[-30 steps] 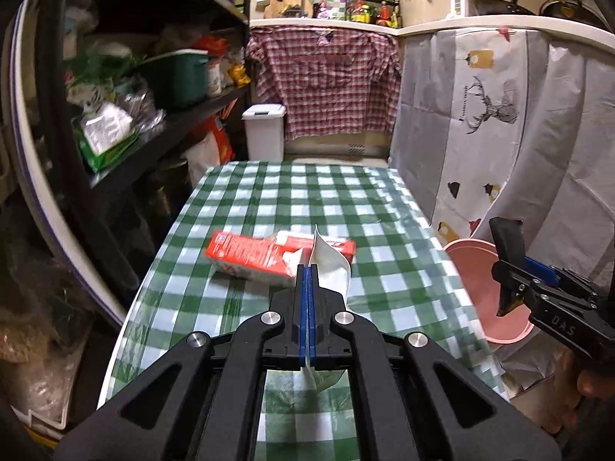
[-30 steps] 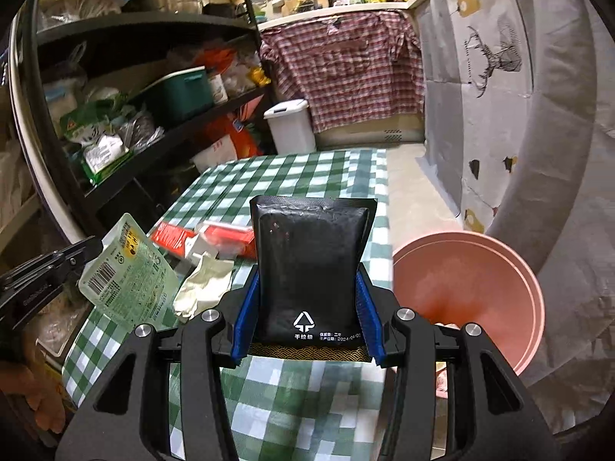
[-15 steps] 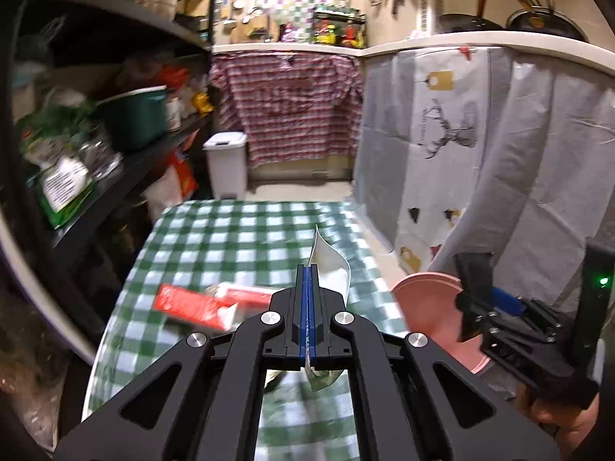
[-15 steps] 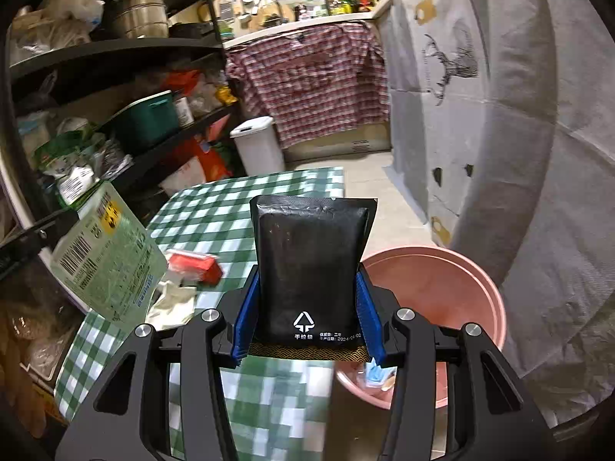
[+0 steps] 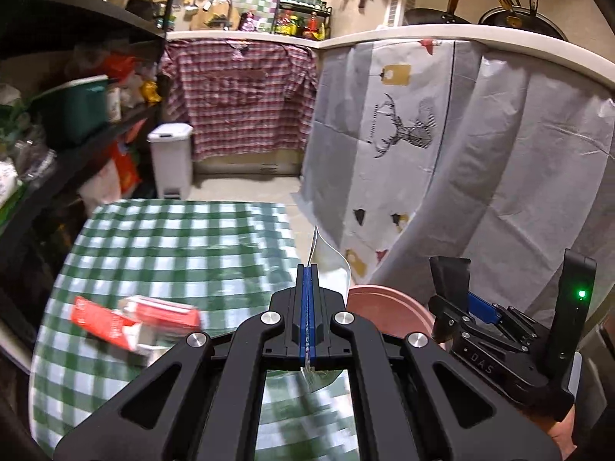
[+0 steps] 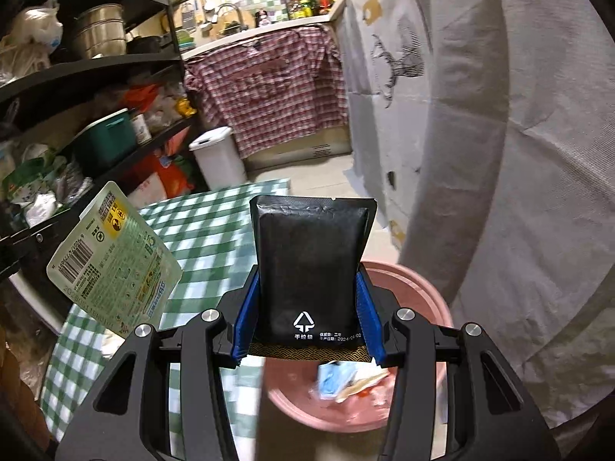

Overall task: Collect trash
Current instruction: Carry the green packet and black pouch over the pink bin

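Observation:
My left gripper [image 5: 308,269] is shut on a thin pale green wrapper [image 5: 326,259], seen edge-on; in the right wrist view the wrapper [image 6: 115,257] hangs flat above the table's right side. My right gripper [image 6: 307,288] is shut on a black foil pouch [image 6: 309,269], held upright above the pink bin [image 6: 419,288]; the pouch also shows in the left wrist view [image 5: 449,274]. The bin [image 5: 384,307] stands on the floor by the table's right edge and holds blue and white scraps [image 6: 338,378]. Red packets [image 5: 127,319] lie on the green checked table [image 5: 173,246].
Dark shelves [image 6: 96,77] full of goods run along the left. A white pedal bin [image 5: 171,161] stands beyond the table. A grey deer-print curtain [image 5: 442,161] hangs at the right, close to the pink bin.
Both grippers have swung right with their loads. The pink bin has come under the right gripper and its contents now show. The left gripper has moved off the red packets.

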